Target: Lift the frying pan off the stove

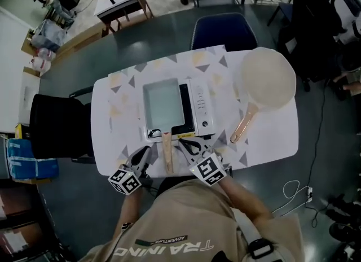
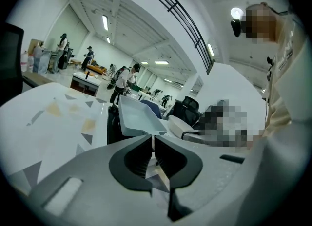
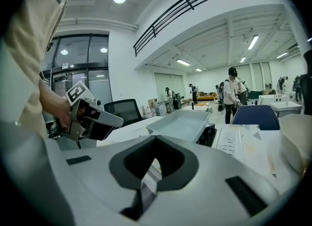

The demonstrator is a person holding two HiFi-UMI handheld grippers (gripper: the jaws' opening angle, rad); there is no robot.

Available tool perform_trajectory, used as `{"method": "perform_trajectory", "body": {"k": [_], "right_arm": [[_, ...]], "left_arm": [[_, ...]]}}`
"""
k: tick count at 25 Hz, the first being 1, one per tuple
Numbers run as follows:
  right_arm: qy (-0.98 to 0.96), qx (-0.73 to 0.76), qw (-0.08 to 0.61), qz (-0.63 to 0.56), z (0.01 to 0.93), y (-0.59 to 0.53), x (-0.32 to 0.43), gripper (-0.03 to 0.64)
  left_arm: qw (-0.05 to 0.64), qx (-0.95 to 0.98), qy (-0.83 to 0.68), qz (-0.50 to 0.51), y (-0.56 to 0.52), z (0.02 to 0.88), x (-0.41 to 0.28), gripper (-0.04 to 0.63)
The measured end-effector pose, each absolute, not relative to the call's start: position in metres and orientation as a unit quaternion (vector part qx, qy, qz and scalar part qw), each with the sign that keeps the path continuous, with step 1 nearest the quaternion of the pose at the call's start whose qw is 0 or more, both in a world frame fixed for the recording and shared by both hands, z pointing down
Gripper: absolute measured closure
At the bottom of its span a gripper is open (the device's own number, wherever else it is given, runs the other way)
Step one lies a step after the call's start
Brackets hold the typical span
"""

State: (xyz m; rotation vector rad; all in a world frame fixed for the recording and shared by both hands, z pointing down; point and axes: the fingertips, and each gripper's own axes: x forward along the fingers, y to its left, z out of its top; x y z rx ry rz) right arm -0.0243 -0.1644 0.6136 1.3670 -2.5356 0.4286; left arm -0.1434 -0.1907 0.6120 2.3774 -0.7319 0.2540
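Observation:
A pale square frying pan (image 1: pixel 162 104) sits on a portable stove (image 1: pixel 201 106) in the middle of the table. Its wooden handle (image 1: pixel 167 151) points toward me. My left gripper (image 1: pixel 148 153) hovers just left of the handle at the near table edge, and my right gripper (image 1: pixel 187 144) just right of it. Neither touches the handle. In the left gripper view the jaws (image 2: pixel 152 140) are pressed together with nothing between them, and the pan (image 2: pixel 136 118) lies ahead. In the right gripper view the jaws (image 3: pixel 156 137) also meet empty, facing the pan (image 3: pixel 184 122).
A round cream pan (image 1: pixel 269 78) with a wooden handle lies at the table's right end. The patterned tablecloth (image 1: pixel 121 100) covers the table. A blue chair (image 1: pixel 223 29) stands at the far side, a black chair (image 1: pixel 53 125) at the left end. The stove's control panel (image 3: pixel 229 140) faces right.

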Motion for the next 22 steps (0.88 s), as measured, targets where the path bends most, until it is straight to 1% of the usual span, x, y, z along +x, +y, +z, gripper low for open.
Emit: {"method": "perform_trajectory", "body": {"k": [5,6,8,12,18,22], "right_arm": [[-0.849,0.495,0.121,0.139,0.608,-0.174,-0.017,0.621],[-0.846,0.500,0.121,0.140,0.605,-0.174,-0.018,0.621],[-0.842,0.507,0.121,0.142,0.599,-0.172,-0.020,0.621],[-0.833,0.520,0.129,0.140,0.596,-0.168,-0.024,0.621],[-0.814,0.549,0.132,0.136,0.599,-0.175,-0.024,0.621],[-0.794,0.574,0.137,0.150,0.603,-0.167,-0.019,0.621]], "left_arm": [[0.361,0.904,-0.214,0.085,-0.196,0.614,-0.129,0.588],[0.378,0.901,-0.200,0.078,-0.197,0.613,-0.126,0.563],[0.420,0.889,-0.172,0.061,-0.197,0.611,-0.122,0.478],[0.529,0.839,-0.124,0.033,-0.193,0.611,-0.113,0.413],[0.612,0.787,-0.064,0.044,-0.189,0.634,-0.104,0.367],[0.630,0.773,-0.020,0.072,-0.183,0.641,-0.092,0.356]]}}
